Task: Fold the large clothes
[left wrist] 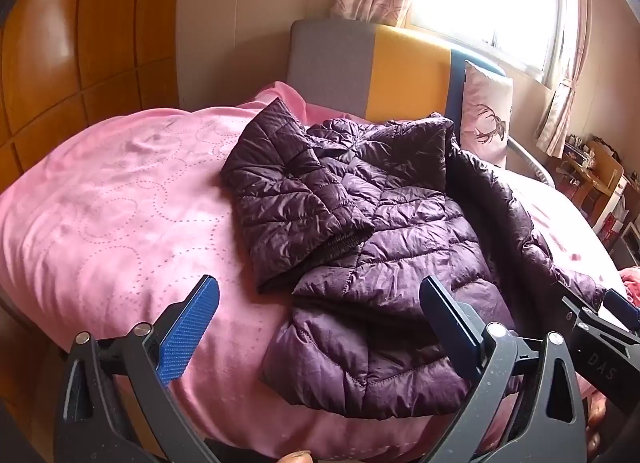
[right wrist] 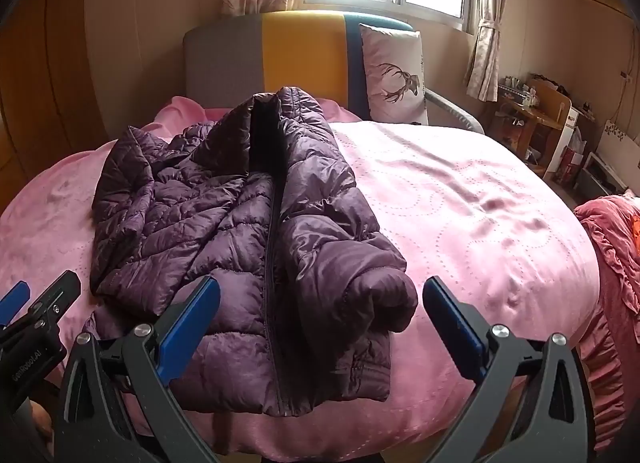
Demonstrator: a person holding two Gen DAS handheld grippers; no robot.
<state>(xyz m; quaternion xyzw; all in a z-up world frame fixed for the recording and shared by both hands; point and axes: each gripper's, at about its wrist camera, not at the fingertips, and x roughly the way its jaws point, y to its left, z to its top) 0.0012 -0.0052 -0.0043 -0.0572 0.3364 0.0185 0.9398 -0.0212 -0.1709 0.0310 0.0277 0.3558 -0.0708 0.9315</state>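
Observation:
A dark purple quilted puffer jacket (left wrist: 360,223) (right wrist: 248,223) lies on the pink bedspread (left wrist: 120,223) (right wrist: 480,203), front up, zipper running down its middle, collar toward the headboard. One sleeve is folded across the chest on the left; the other lies along the right side, its cuff near the hem. My left gripper (left wrist: 320,311) hovers open above the jacket's near left hem, nothing between its blue pads. My right gripper (right wrist: 322,311) hovers open over the right sleeve cuff and hem, also holding nothing. Each gripper shows at the edge of the other's view.
A grey, yellow and blue headboard (right wrist: 300,59) stands behind the bed with a deer-print pillow (right wrist: 396,75) leaning on it. A wooden wardrobe (left wrist: 80,43) is on the left. A cluttered desk (right wrist: 532,119) and a red ruffled blanket (right wrist: 612,247) are on the right.

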